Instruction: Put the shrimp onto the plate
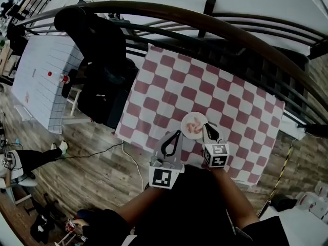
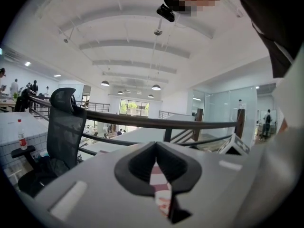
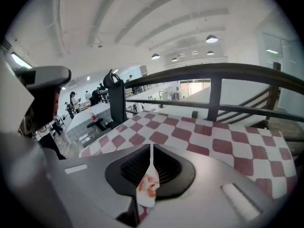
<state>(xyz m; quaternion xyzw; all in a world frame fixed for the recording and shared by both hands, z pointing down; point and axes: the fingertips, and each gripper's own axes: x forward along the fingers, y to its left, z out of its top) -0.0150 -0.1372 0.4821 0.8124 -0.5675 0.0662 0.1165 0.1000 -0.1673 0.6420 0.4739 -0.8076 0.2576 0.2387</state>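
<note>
A small white plate (image 1: 194, 125) sits near the front edge of the red-and-white checked tablecloth (image 1: 169, 88). Pink shrimp (image 1: 193, 126) lie on the plate. My left gripper (image 1: 177, 133) hovers just left of and nearer than the plate, its jaws shut with nothing between them. My right gripper (image 1: 206, 126) is at the plate's right rim, also shut and holding nothing. In the right gripper view the plate (image 3: 145, 197) with the shrimp (image 3: 151, 184) shows through the slit below the closed jaws (image 3: 151, 146). In the left gripper view the shut gripper (image 2: 156, 144) has a sliver of cloth and shrimp (image 2: 163, 204) showing beneath it.
A black office chair (image 1: 97, 70) with dark clothing stands at the table's left edge. A dark curved railing (image 1: 215, 22) runs behind the table. A white table (image 1: 43, 81) stands farther left, and a cable (image 1: 130, 163) lies on the wooden floor.
</note>
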